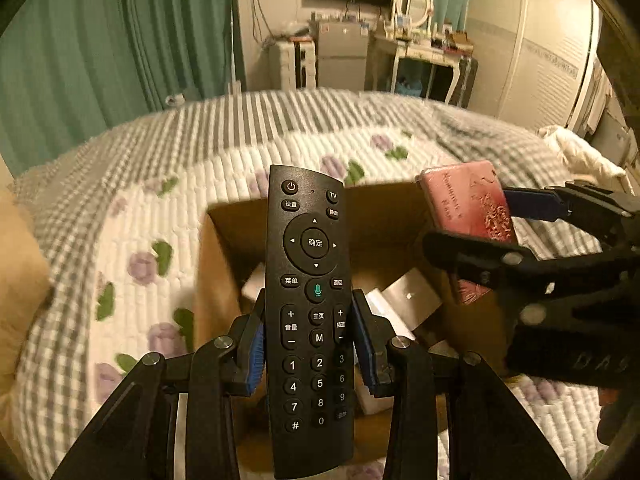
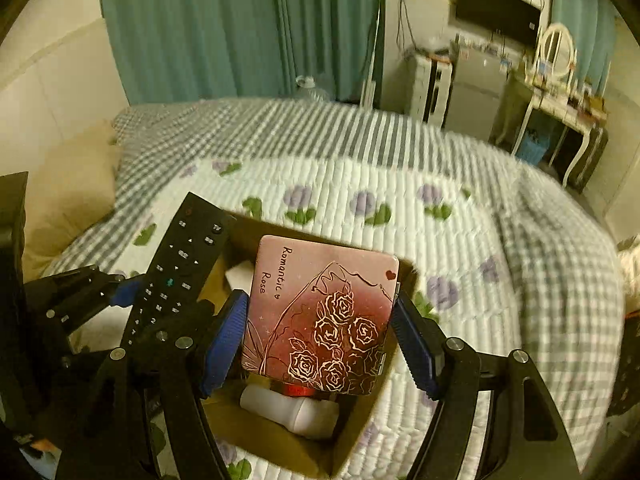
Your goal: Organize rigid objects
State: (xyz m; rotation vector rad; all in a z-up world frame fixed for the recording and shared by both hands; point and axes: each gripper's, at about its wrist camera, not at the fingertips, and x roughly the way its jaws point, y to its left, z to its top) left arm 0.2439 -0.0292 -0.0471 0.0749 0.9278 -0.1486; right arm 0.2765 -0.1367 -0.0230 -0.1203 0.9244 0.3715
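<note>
My left gripper (image 1: 308, 344) is shut on a black remote control (image 1: 310, 320) and holds it upright over an open cardboard box (image 1: 224, 248) on the bed. My right gripper (image 2: 316, 328) is shut on a pink rose-printed case (image 2: 320, 316) marked "Romantic Rose", held above the same box (image 2: 356, 428). The case (image 1: 468, 208) and right gripper (image 1: 500, 224) show at the right of the left wrist view. The remote (image 2: 176, 268) and left gripper (image 2: 132, 300) show at the left of the right wrist view. A white bottle (image 2: 296, 408) lies in the box.
The box sits on a quilt with purple flowers (image 2: 360, 184). White and silver items (image 1: 404, 300) lie inside the box. A tan pillow (image 2: 72, 184) is at the left. Green curtains (image 2: 240, 28), a small fridge and a vanity desk (image 2: 560, 96) stand beyond the bed.
</note>
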